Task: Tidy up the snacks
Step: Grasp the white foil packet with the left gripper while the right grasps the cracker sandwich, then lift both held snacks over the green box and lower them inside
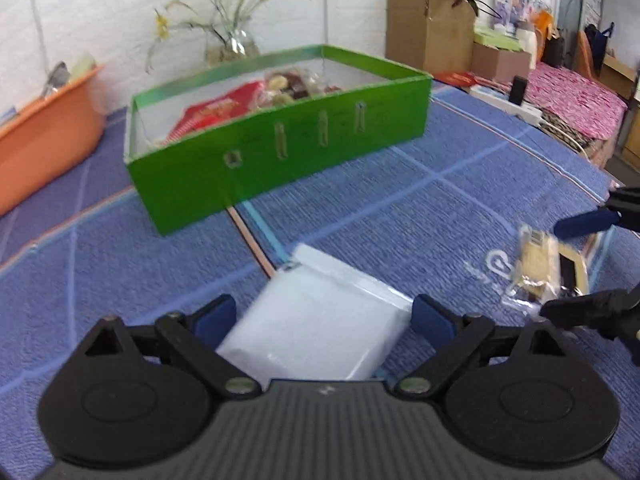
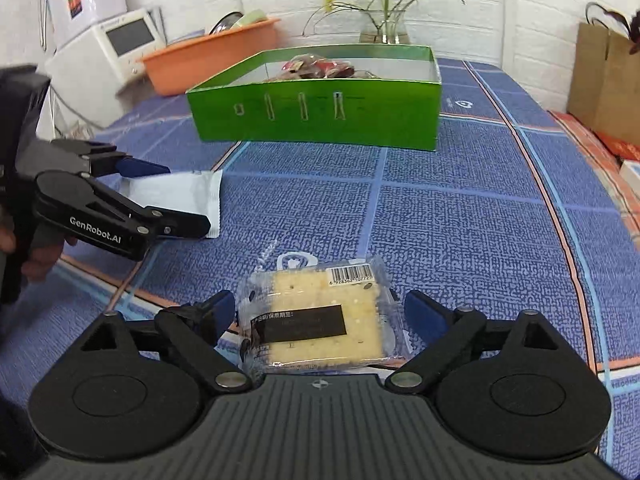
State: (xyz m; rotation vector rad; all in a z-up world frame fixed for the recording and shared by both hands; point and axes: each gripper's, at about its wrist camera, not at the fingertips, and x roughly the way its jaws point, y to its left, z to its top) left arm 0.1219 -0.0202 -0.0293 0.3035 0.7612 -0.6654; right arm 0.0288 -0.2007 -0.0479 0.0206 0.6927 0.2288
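The left gripper (image 1: pixel 322 320) is being held low over the blue tablecloth (image 1: pixel 460 184), its jaws spread wide. A white packet (image 1: pixel 320 320) is lying flat on the cloth between the two blue pads (image 1: pixel 216 318); the pads are standing at the packet's side edges, and whether they are touching it cannot be told from the blurred left view. In the right view the same packet (image 2: pixel 176 196) is seen between the left gripper's fingers (image 2: pixel 180 226), resting on the cloth.

The right gripper (image 2: pixel 320 320) is being held just as low, jaws spread as well. A cracker pack (image 2: pixel 320 316) in clear wrap, with a black label and a barcode, is lying on the cloth between its pads; a gap is showing at the right pad, and the left pad (image 2: pixel 222 314) is standing right at the wrapper's edge. In the left view this pack (image 1: pixel 556 268) is seen off to the right, between the right gripper's fingers (image 1: pixel 588 224).

Farther back, in the middle of the table, a green box (image 2: pixel 320 116) is standing open-topped, with snack packs (image 2: pixel 320 68) lying inside. An orange basin (image 2: pixel 212 64) is sitting behind it to the left, a glass vase (image 2: pixel 384 34) with stems is standing against the white brick wall, and a brown paper bag (image 2: pixel 604 80) is standing at the far right.
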